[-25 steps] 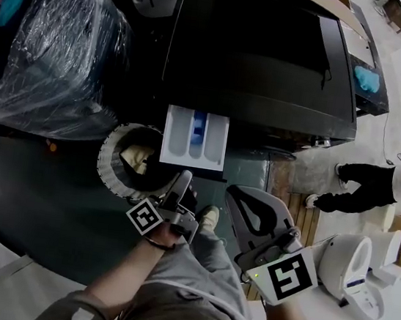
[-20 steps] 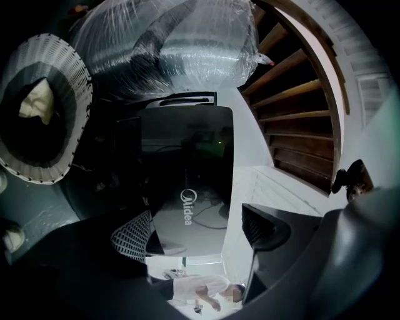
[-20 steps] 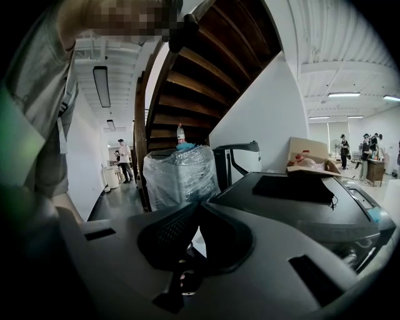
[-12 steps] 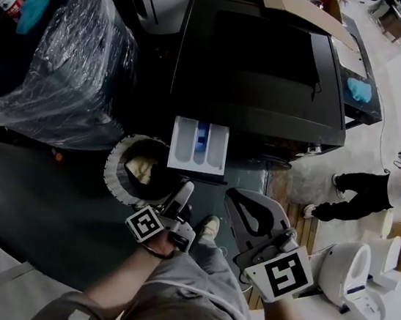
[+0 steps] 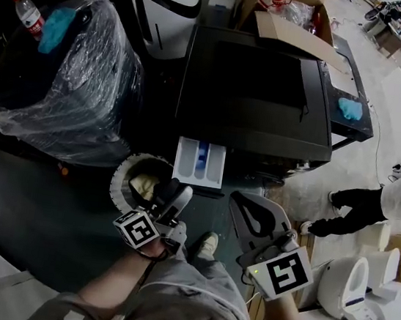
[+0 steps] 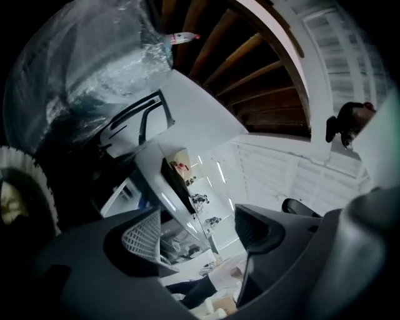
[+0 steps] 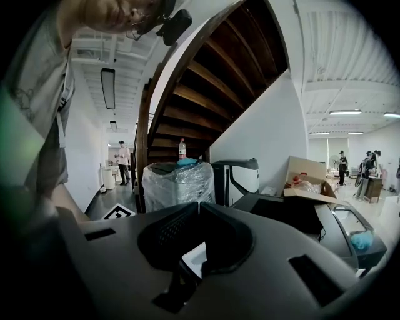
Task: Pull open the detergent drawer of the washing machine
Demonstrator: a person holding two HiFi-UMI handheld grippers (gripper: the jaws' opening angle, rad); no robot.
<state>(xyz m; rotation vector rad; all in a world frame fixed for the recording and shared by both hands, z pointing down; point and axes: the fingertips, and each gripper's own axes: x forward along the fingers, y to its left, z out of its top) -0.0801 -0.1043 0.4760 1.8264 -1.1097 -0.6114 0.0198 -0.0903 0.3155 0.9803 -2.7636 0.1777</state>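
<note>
The black washing machine (image 5: pixel 258 90) stands ahead of me in the head view. Its white detergent drawer (image 5: pixel 200 163), with a blue compartment inside, sticks out of the front. My left gripper (image 5: pixel 174 191) hangs just below and left of the drawer, apart from it. Its jaws are closing with nothing between them, and in the left gripper view (image 6: pixel 199 215) a wide gap still shows. My right gripper (image 5: pixel 252 213) is below and right of the drawer with its jaws shut and empty. In the right gripper view (image 7: pixel 199 205) the tips meet.
A plastic-wrapped bulky object (image 5: pixel 64 77) with a bottle (image 5: pixel 27 13) on top stands to the left. A round white basket (image 5: pixel 135 176) sits beside the drawer. A cardboard box (image 5: pixel 287 20) rests behind the machine. A person (image 5: pixel 362 197) stands at the right, by a white appliance (image 5: pixel 350 280).
The left gripper has rolled and risen, and its jaws have narrowed a little. The right gripper has risen too. The drawer stays pulled out. More of the room behind the machine shows.
</note>
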